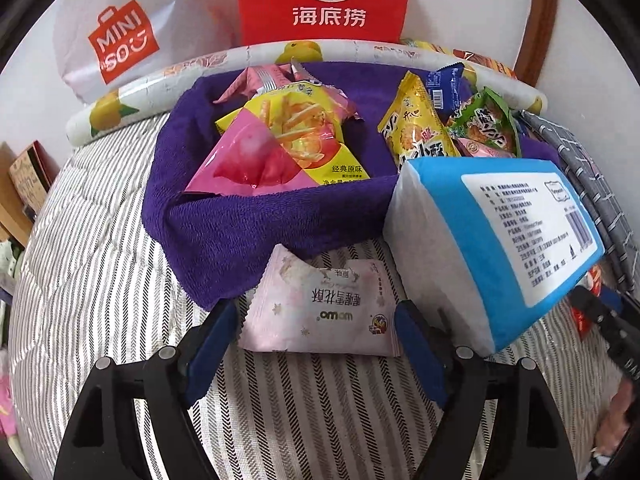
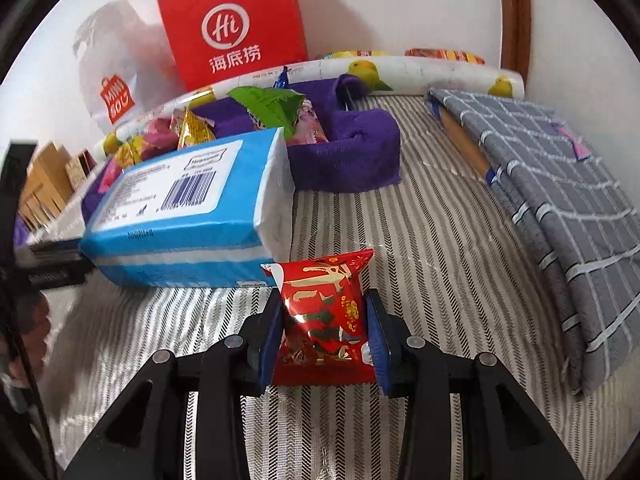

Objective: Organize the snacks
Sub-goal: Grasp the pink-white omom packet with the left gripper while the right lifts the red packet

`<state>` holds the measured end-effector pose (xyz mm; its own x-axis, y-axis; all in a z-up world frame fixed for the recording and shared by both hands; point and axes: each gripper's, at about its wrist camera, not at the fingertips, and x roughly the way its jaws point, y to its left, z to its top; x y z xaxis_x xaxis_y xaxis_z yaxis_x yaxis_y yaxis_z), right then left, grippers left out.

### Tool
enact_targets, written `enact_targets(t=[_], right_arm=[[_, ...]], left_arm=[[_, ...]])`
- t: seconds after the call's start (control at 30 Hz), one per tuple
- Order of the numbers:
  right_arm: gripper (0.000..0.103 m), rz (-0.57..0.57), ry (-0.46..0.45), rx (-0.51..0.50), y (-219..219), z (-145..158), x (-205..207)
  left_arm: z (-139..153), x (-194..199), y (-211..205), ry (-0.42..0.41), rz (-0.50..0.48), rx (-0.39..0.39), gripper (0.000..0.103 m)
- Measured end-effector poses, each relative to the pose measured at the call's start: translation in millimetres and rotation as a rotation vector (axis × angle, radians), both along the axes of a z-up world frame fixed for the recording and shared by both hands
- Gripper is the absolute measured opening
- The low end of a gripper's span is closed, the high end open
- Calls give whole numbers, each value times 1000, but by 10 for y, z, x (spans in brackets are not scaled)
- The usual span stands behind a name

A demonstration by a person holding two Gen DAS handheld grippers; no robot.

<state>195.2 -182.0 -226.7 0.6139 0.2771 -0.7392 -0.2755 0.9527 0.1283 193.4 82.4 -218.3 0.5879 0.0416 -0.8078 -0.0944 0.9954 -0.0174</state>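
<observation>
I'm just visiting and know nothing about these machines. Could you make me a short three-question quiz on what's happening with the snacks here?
1. True or false: the right tongs are clamped on a red snack packet.
2. What lies between the open left tongs? A) the pale pink packet B) the blue tissue pack C) a green packet
3. What colour is the towel-lined basket holding snacks?

Key: 1 true; 2 A; 3 purple.

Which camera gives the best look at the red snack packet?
The right wrist view: the red snack packet fills the centre, clamped between the right tongs. The left wrist view shows only a red sliver behind the blue tissue pack.
</observation>
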Motion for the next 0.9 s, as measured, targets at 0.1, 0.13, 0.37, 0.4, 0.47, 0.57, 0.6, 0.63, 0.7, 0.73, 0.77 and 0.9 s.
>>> enact_targets(t=[0.1, 0.13, 0.37, 0.4, 0.47, 0.57, 0.6, 0.63, 0.7, 0.73, 0.77, 0.9], right_arm=[[39, 0, 8, 39, -48, -4, 9], [39, 0, 7, 37, -42, -5, 9], [41, 2, 0, 0, -3, -19, -1], [41, 2, 0, -3, -3, -20, 1], [41, 2, -1, -6, 6, -21, -4], [41, 3, 0, -1, 6, -21, -2], [41, 3, 0, 2, 4, -21, -3], [41, 2, 1, 5, 1, -22, -3], [41, -5, 2, 12, -2, -22, 1], [42, -8, 2, 11, 2, -23, 0], [42, -8, 1, 8, 8, -24, 1], [44, -8, -2, -6, 28, -25, -2]], left_arm=[[-4, -23, -3, -20, 2, 1, 79], [-8, -43, 5, -26, 2, 6, 79], [-32, -109, -8, -72, 19, 21, 79], [-30, -106, -7, -72, 20, 22, 79], [-30, -110, -11, -73, 21, 21, 79], [-30, -114, -15, -73, 22, 21, 79], [-30, -117, -12, -73, 23, 21, 79], [-34, -94, -28, -71, 23, 23, 79], [-32, -97, -25, -71, 23, 22, 79], [-32, -99, -23, -71, 23, 22, 79], [-31, -102, -22, -72, 23, 22, 79], [-30, -105, -19, -72, 23, 20, 79]])
